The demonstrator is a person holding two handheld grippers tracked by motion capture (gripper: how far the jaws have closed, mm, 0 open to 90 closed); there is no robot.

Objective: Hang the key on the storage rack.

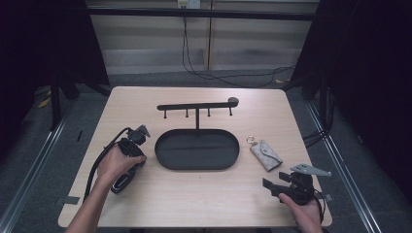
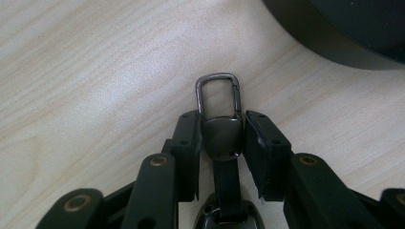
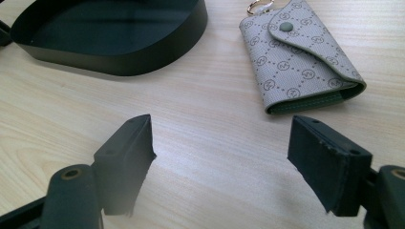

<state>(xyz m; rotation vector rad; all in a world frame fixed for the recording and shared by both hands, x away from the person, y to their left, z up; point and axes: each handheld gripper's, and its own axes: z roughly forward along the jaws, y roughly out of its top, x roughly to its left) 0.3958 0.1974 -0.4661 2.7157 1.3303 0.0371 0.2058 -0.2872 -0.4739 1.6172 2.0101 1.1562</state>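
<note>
Tray (image 1: 167, 162): mid-table. Hook rack (image 1: 197, 105) stands behind it. Key pouch (image 1: 266, 154) right of it; key clip (image 2: 218, 114) left of it.

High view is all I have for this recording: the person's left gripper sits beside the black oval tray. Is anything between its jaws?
Observer: Yes. The left gripper is shut on a dark metal clasp lying on the light wooden table.
Operator: And the right gripper?
Observer: The right gripper is open, with bare table between its pads.
Operator: What faces it?
Observer: The grey patterned key pouch, whose flap is snapped shut.
</note>
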